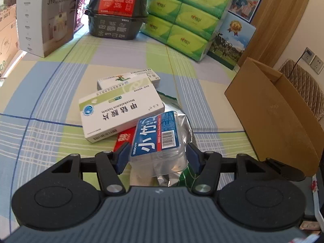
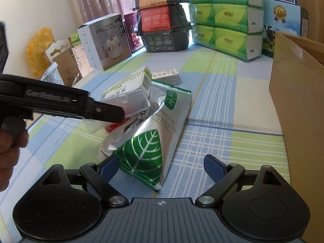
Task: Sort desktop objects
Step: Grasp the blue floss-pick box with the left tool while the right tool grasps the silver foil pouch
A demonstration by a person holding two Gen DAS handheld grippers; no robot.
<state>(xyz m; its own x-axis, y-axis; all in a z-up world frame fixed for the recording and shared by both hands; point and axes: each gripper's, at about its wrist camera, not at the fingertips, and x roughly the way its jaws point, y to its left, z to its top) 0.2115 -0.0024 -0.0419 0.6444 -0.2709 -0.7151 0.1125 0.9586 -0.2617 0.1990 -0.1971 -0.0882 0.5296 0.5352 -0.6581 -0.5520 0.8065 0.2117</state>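
Left tool point(image 1: 157, 155): pads astride the clear plastic box w/ blue label point(image 1: 157, 135), pinching it at both sides. Box sits atop the silver-green foil pouch point(image 2: 154, 137) and a red packet point(image 1: 123, 139), touching the white-green medicine carton point(image 1: 119, 111); second small carton point(image 1: 129, 79) lies behind. Right tool point(image 2: 160, 166): pads spread, pouch corner between them, left pad just beside the pouch, right pad apart from it. All on checked tabletop point(image 1: 50, 85). Brown cardboard box point(image 1: 283, 109) stands to the right.
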